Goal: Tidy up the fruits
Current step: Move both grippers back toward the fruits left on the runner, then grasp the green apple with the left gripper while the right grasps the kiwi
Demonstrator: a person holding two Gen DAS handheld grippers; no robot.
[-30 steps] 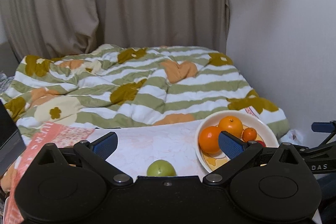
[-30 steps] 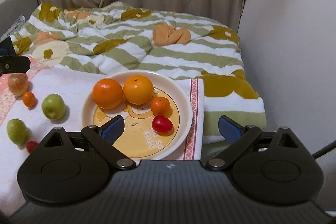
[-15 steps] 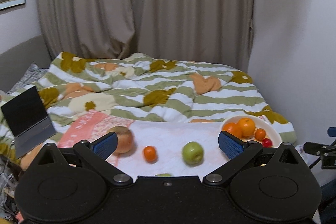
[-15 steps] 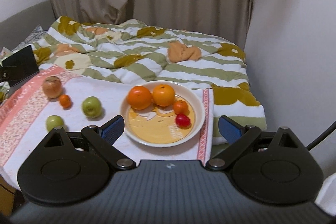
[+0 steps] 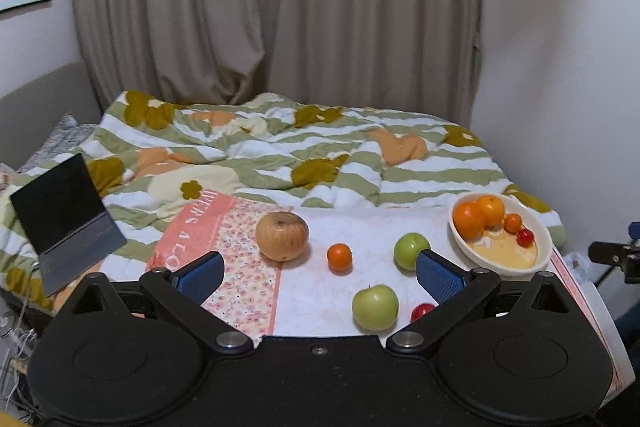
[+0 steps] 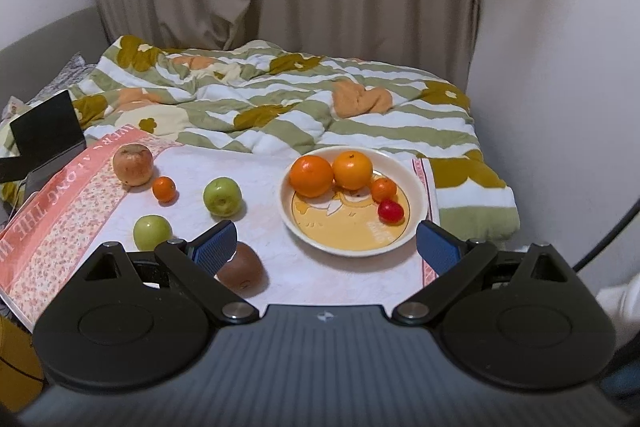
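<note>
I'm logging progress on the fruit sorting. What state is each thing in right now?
left gripper: open, empty
right gripper: open, empty
bowl: upright, holds four fruits
two oranges: in bowl, touching
small red fruit: in bowl
two green apples: loose on the cloth
small orange: loose on the cloth
brown fruit: loose, nearest the right gripper
laptop: open, screen dark

Beige curtains (image 5: 280, 7) hang behind a bed with a striped quilt (image 5: 320, 155).
</note>
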